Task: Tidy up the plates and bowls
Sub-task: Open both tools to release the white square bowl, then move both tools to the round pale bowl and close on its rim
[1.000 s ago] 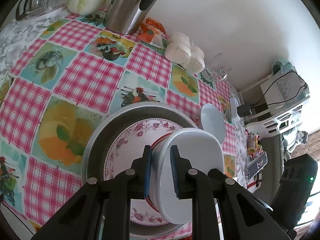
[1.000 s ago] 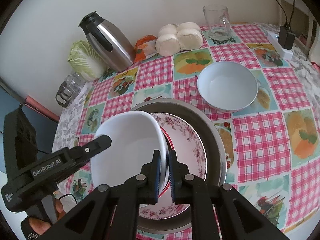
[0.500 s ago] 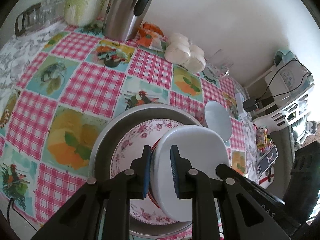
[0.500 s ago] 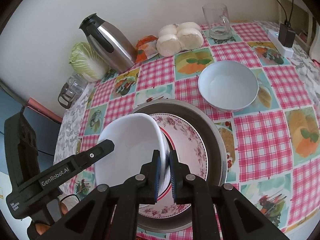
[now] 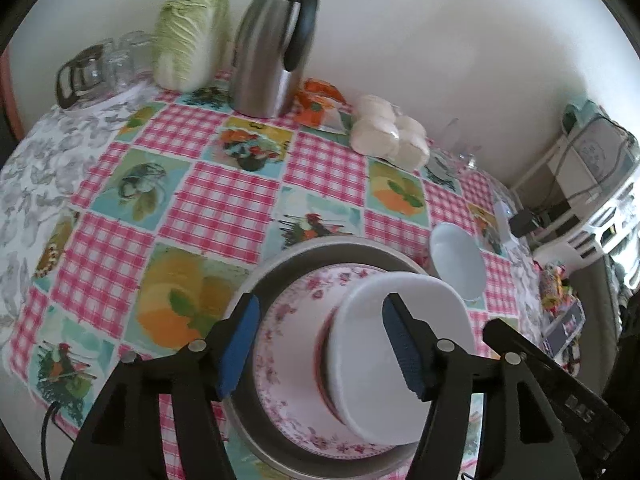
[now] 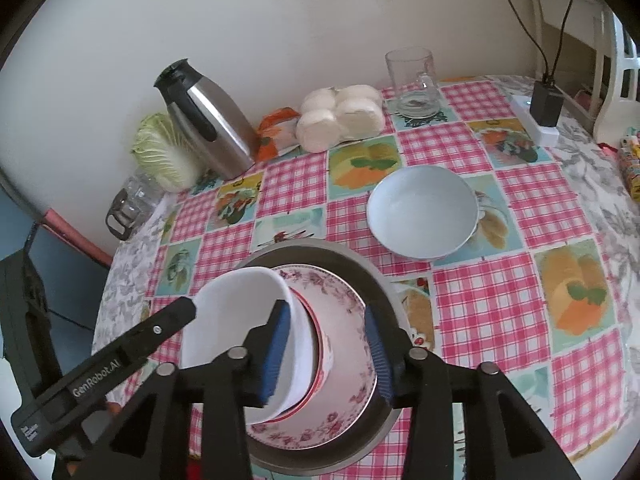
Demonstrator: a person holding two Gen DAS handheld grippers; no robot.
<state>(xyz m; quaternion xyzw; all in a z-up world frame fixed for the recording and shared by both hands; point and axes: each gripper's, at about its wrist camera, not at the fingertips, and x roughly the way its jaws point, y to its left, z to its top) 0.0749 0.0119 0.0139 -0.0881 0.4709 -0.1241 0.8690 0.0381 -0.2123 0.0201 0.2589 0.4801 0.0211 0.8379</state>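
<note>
**White bowl released over floral plate, both grippers opening**

Both grippers point steeply down at the metal tray (image 6: pixel 376 292), used here as landmark. Left gripper (image 5: pixel 320 344): jaws opening, blue pads astride the near rim of the white bowl (image 5: pixel 400 344), not pressing it. Right gripper (image 6: pixel 326 354): jaws opening, one pad inside the bowl (image 6: pixel 240 320), the other over the floral plate (image 6: pixel 344 344); no contact visible.

White bowl sits tilted, blurred, on the floral plate (image 5: pixel 296 344), which lies inside the tray (image 5: pixel 320 248).

Second pale bowl (image 6: pixel 422 212) stands on the tablecloth (image 6: pixel 500 300) just beyond the tray, apart from it.

Right view only: the left gripper's body (image 6: pixel 104 364) beside the tray, and a glass mug (image 6: pixel 414 82) far behind it. Left view only: white shelving (image 5: pixel 592 200) past the table edge.
</note>
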